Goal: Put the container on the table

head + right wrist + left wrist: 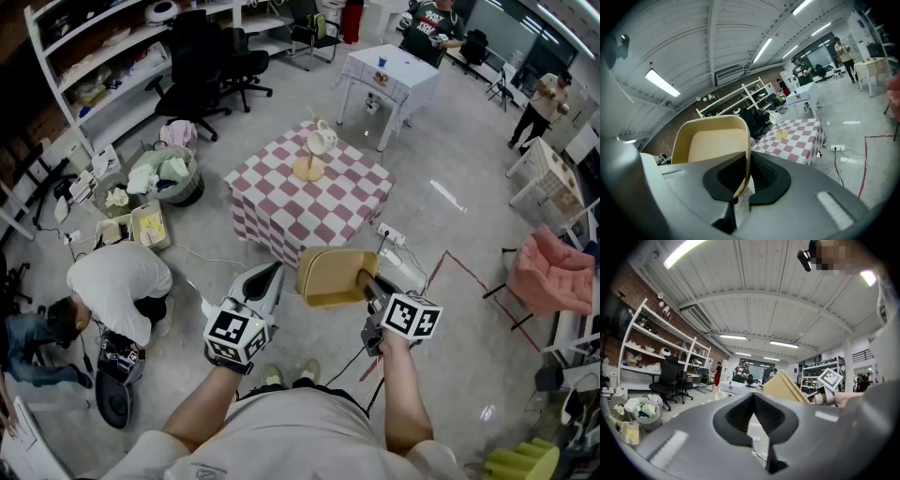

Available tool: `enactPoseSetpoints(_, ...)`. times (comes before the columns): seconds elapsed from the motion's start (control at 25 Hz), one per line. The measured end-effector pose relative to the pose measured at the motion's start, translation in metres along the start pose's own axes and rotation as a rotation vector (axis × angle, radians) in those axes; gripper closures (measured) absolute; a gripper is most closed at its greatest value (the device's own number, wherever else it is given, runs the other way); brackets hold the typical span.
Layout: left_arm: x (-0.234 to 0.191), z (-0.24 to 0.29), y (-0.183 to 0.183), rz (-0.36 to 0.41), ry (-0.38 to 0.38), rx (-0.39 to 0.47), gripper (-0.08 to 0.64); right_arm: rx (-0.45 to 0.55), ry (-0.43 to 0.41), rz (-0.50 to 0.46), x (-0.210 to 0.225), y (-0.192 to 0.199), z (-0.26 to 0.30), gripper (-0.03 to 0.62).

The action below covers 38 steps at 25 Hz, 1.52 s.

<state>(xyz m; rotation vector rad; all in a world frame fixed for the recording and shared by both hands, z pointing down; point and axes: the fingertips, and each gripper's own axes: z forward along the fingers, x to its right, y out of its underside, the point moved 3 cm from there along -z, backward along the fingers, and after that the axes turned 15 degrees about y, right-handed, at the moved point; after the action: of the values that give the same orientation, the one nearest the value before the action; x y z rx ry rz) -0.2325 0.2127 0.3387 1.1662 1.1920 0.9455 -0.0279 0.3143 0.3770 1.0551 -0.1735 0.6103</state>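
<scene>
A tan plastic container (333,277) hangs in the air in front of me, with my right gripper (367,281) shut on its wall. In the right gripper view the container (715,145) stands on edge, its thin wall pinched between the jaws of the right gripper (742,180). The table (323,211) with a pink and white checked cloth stands ahead on the floor, well beyond both grippers. My left gripper (270,275) hovers just left of the container, jaws together and holding nothing. The left gripper (757,416) also sees the container (785,387) to its right.
On the table stands a white cup on a wooden stand (317,150). A person crouches at the left (112,281) near a basket of clothes (169,178). Cables and a power strip (392,234) lie right of the table. Farther off are a white table (394,75) and office chairs (202,70).
</scene>
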Motion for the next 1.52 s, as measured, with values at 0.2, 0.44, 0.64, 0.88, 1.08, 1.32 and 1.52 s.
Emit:
enactPoseSetpoints(0.2, 0.007, 0.007, 0.001, 0.003, -0.003, -0.001, 0.554, 0.002, -0.011, -0.006, 0.004, -0.005, -0.001, 0.571)
enactPoseSetpoints(0.44, 0.010, 0.017, 0.003, 0.001, -0.022, -0.009, 0.554, -0.018, -0.034, -0.007, 0.012, -0.006, 0.005, 0.571)
enactPoseSetpoints(0.64, 0.012, 0.028, 0.009, -0.004, -0.034, -0.025, 0.554, -0.030, -0.046, -0.007, 0.022, -0.008, 0.011, 0.570)
enactPoseSetpoints(0.88, 0.015, 0.049, 0.016, -0.007, -0.042, -0.042, 0.554, -0.039, -0.064, 0.015, 0.044, -0.012, 0.018, 0.569)
enactPoseSetpoints(1.08, 0.017, 0.067, 0.018, 0.003, -0.058, -0.052, 0.554, -0.040, -0.066, 0.024, 0.066, -0.016, 0.022, 0.569)
enactPoseSetpoints(1.32, 0.013, 0.083, 0.017, -0.001, -0.079, -0.064, 0.554, -0.038, -0.062, 0.036, 0.086, -0.029, 0.031, 0.569)
enactPoseSetpoints(1.52, 0.003, 0.098, 0.023, -0.009, -0.073, -0.074, 0.554, -0.052, -0.056, 0.039, 0.092, -0.033, 0.047, 0.569)
